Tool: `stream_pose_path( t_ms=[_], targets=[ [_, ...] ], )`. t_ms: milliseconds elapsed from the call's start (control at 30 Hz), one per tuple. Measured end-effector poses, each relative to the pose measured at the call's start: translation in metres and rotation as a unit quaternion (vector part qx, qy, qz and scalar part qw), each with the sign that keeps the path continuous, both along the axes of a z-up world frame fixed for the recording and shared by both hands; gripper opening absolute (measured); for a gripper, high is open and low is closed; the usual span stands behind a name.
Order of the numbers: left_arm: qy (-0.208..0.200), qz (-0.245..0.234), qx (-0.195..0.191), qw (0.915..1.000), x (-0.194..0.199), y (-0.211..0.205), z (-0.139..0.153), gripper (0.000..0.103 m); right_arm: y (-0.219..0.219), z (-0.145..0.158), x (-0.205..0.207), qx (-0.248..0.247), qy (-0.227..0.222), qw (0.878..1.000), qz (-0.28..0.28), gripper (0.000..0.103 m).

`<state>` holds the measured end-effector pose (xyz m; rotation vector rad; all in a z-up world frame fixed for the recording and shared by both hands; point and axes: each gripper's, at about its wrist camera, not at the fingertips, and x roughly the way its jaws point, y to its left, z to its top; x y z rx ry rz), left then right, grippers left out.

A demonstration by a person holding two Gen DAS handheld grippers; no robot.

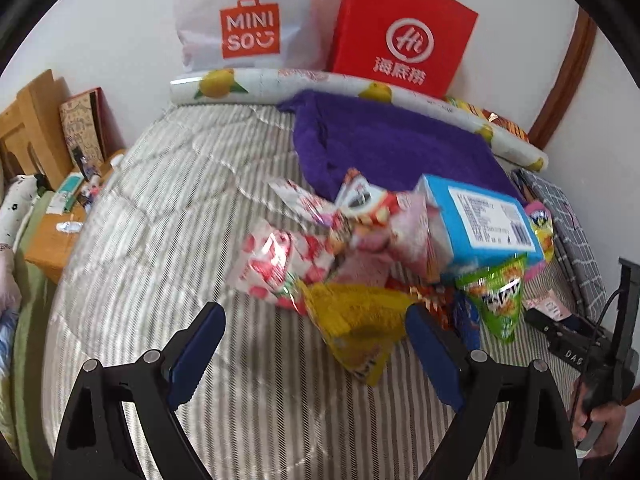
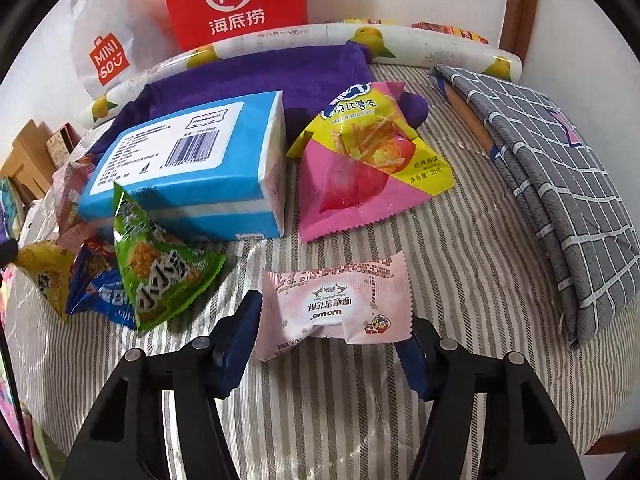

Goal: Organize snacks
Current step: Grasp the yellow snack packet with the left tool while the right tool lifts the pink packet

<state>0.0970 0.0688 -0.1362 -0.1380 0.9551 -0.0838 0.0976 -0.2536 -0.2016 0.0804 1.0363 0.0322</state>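
Observation:
A heap of snack packets lies on the striped bed cover (image 1: 200,200). My left gripper (image 1: 314,314) stands open low over the cover, and a yellow packet (image 1: 356,330) lies between its fingertips, nearer the right finger, with neither pad pressing it. Behind it are red-and-white packets (image 1: 280,264), a green packet (image 1: 498,296) and a blue tissue pack (image 1: 480,220). In the right wrist view my right gripper (image 2: 334,316) is shut on a pale pink snack packet (image 2: 336,304), its blue pads at the packet's two ends. A pink-and-yellow sweet potato stick packet (image 2: 368,160) lies beyond.
A red paper bag (image 1: 404,32) and a white shopping bag (image 1: 244,20) stand against the wall behind a lemon-print roll (image 1: 280,80). A purple towel (image 1: 392,140) lies mid-bed, a folded grey checked cloth (image 2: 560,184) at the right, a wooden bedside table (image 1: 52,236) at the left.

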Motion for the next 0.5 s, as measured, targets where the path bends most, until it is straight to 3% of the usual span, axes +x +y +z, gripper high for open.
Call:
stream_pose_path(
  t_ms=[300, 500],
  targets=[
    [0.005, -0.017, -0.003, 0.9998, -0.001, -0.013, -0.017, 0.089, -0.006, -0.001, -0.008, 0.009, -0.011, 1.0, 0.001, 0.06],
    [0.015, -0.019, -0.007, 0.9997, 0.005, -0.015, -0.026, 0.075, -0.006, 0.007, -0.013, 0.008, -0.02, 1.0, 0.003, 0.06]
  ],
)
